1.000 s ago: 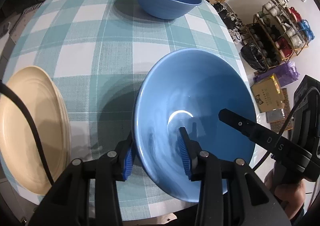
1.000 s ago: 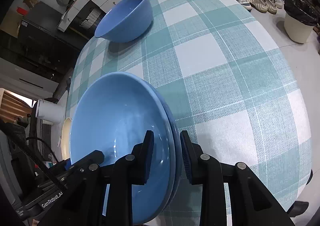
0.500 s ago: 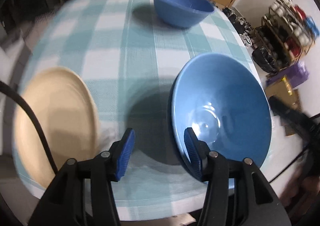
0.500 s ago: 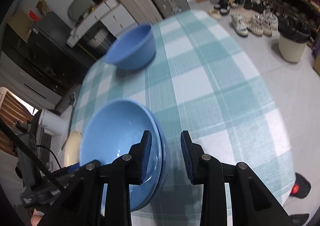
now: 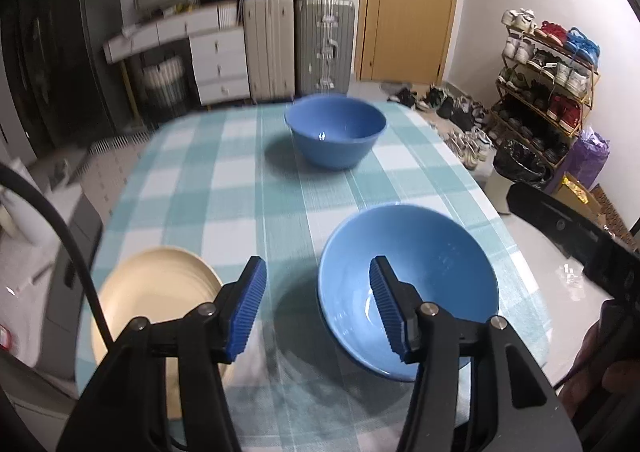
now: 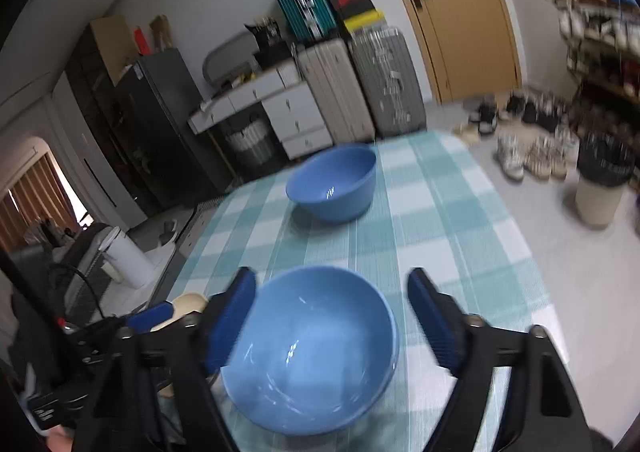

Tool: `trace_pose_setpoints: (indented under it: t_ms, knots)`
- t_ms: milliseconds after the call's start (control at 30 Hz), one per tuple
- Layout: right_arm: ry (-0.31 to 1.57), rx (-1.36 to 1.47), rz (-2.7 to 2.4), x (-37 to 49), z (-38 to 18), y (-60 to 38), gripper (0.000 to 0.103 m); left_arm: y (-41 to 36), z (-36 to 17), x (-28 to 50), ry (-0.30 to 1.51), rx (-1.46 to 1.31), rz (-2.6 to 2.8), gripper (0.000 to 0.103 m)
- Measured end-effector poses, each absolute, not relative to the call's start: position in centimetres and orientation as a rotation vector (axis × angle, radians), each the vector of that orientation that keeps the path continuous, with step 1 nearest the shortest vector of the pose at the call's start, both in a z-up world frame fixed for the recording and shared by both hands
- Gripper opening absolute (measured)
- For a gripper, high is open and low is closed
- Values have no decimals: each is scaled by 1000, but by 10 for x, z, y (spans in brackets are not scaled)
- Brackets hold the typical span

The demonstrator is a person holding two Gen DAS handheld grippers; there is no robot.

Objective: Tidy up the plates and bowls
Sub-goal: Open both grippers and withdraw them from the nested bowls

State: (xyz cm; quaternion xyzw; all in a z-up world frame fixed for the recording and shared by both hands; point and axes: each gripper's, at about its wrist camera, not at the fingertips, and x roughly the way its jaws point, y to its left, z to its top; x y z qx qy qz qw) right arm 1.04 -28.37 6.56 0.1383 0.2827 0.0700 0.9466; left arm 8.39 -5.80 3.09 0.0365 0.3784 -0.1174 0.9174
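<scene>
While both jaws were opening, empty | cream plate (image 5: 160,292) overhung counter (image 5: 240,179) edge left: knock-off risk | left gripper (image 5: 316,308), right gripper (image 6: 332,316) above near bowl (image 5: 408,284): rim-strike risk | far bowl (image 5: 336,135) unstacked.

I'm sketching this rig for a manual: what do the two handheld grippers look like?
Both the left gripper and the right gripper have black angular frames with silver bolts and two fingers faced with ribbed blue pads. A black cable arcs beside the left one.
</scene>
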Motion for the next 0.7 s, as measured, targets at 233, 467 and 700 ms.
trace_pose_setpoints:
  t_ms: [233,467,700]
  knots:
    - [500,179,133,2,69,-272,92,-54,42,69,636,113,-181,88]
    - [386,205,124,-17,59,-275,102,-43,47,62,506,80,-150,100]
    - [312,228,115,-28,44,-274,102,-37,33,64,467,39,-160,103]
